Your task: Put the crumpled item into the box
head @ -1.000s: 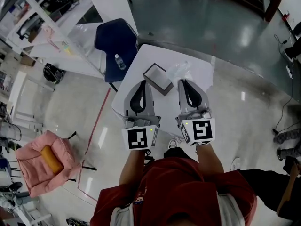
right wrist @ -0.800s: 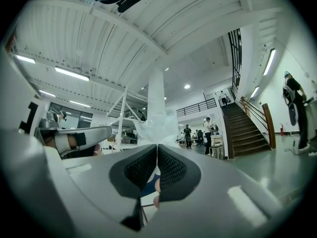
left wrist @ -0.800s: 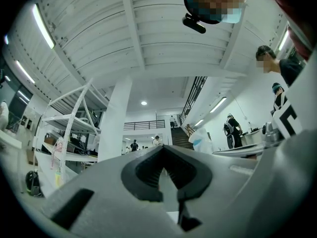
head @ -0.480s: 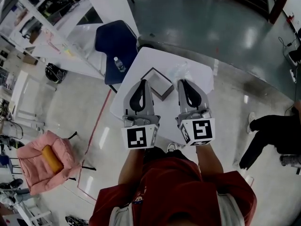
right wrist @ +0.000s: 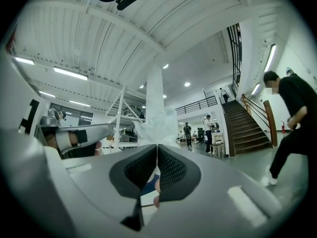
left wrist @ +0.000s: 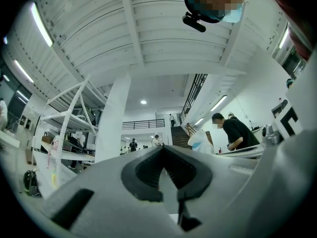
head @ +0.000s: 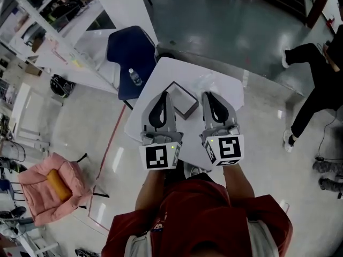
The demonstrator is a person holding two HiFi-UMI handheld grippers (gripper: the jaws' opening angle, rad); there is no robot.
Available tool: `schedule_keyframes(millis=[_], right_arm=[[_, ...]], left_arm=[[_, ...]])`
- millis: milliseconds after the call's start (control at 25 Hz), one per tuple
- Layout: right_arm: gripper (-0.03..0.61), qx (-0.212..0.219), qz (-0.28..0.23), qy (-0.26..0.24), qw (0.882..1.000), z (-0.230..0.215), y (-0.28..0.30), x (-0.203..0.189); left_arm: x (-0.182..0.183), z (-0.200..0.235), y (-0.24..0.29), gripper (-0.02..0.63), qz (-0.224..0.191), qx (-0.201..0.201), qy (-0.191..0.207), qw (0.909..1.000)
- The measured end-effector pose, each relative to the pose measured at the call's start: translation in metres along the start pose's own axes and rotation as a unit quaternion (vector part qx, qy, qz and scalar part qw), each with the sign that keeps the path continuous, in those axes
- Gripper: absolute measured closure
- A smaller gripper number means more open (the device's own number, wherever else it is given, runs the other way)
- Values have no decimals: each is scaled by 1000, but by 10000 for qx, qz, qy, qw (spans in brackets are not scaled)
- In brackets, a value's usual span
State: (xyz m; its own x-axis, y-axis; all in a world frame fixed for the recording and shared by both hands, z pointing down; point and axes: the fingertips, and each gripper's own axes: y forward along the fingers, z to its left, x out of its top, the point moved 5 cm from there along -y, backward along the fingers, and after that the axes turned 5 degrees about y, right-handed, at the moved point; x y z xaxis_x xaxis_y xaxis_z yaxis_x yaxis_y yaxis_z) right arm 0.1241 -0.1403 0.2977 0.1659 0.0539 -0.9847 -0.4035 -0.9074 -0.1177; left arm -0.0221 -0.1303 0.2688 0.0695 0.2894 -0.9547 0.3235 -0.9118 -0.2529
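Observation:
In the head view both grippers are held side by side over a small white table [head: 228, 98]. A shallow dark-rimmed box [head: 183, 100] with a pale inside lies on it, partly hidden behind the left gripper [head: 165, 94]. The right gripper [head: 205, 93] is shut on the crumpled item, a wad of clear plastic film [head: 207, 82] that sticks out past its tips. The right gripper view shows that film [right wrist: 157, 122] rising from the closed jaws. The left gripper [left wrist: 163, 148] is shut with nothing in it; the crumpled film [left wrist: 200, 142] shows off to its right.
A dark blue chair [head: 128, 52] with a small bottle [head: 135, 77] on it stands at the table's far left corner. A pink padded seat [head: 51, 183] sits on the floor at left. A person in black [head: 316, 79] walks at the right.
The person in black has walked from the lower right to the upper right. Both grippers have stayed nearly still and the right one keeps hold of the film.

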Motion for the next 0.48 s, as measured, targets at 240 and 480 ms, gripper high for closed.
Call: schedule_keyframes(millis=[240,480], right_arm=[[569,-76,29,-52,10000,0,30,-12],[571,-166,112,-89,9998,4,72,-24]], left_arm=[[-18,20,22,611,-47,-81,-40,9999],[-34,50,51,611,-57,-175,-107,9998]])
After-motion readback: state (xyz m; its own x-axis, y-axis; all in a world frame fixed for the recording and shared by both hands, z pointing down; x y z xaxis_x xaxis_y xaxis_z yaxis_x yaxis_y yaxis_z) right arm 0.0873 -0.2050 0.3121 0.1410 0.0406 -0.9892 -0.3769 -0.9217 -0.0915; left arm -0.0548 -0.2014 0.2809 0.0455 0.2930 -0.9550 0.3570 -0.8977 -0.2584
